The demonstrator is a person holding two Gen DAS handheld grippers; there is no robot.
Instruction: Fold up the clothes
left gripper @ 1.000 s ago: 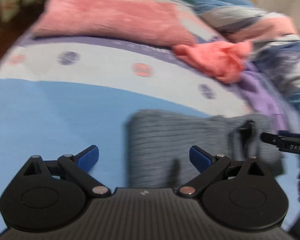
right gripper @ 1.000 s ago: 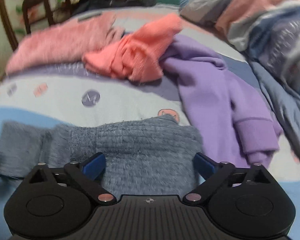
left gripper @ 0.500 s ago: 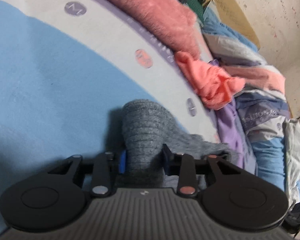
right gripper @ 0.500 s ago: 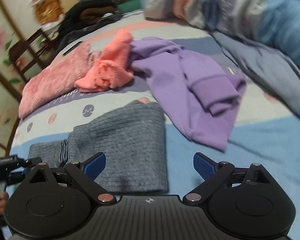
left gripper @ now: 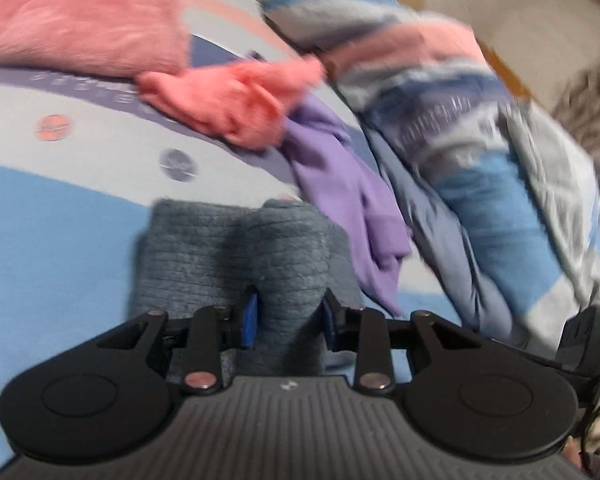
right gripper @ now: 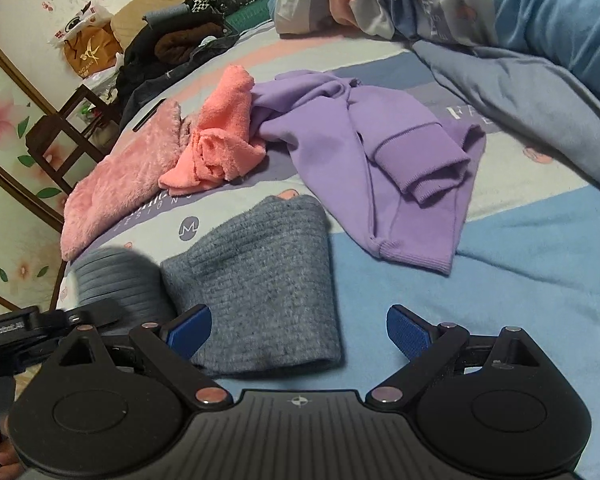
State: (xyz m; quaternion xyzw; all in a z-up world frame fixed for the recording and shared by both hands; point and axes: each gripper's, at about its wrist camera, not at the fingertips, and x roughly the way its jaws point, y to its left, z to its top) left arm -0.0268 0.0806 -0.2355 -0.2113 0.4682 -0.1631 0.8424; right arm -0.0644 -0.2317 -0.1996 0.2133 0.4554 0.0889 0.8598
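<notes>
- The grey knit sweater [right gripper: 260,280] lies on the blue part of the bed sheet [right gripper: 520,300], near the front edge of the right wrist view, partly folded into a thick rectangle with one end bunched up on the left.
- The left gripper [left gripper: 288,320] has its jaws closed on a raised fold of that sweater; the knit bulges up between the blue pads in the left wrist view.
- The right gripper [right gripper: 298,330] hangs just above the sweater's near edge with its jaws wide apart and nothing between them.
- The sweater looks soft, thick and light: ribbed knit that drapes and stretches, not slippery, and not fragile. It will likely sag and slide out of shape if lifted from one point only.
- A sound place to take hold seems to be the near right corner of the folded edge, pinching all layers together so that the fold stays aligned with the end held on the left.
- Behind it lie a purple sweatshirt [right gripper: 400,152], a crumpled coral garment [right gripper: 216,152] and a pink fluffy garment [right gripper: 120,184], all apart from the grey one and not yet folded.
- The left wrist view is blurred, so finer detail of the grip cannot be told.
</notes>
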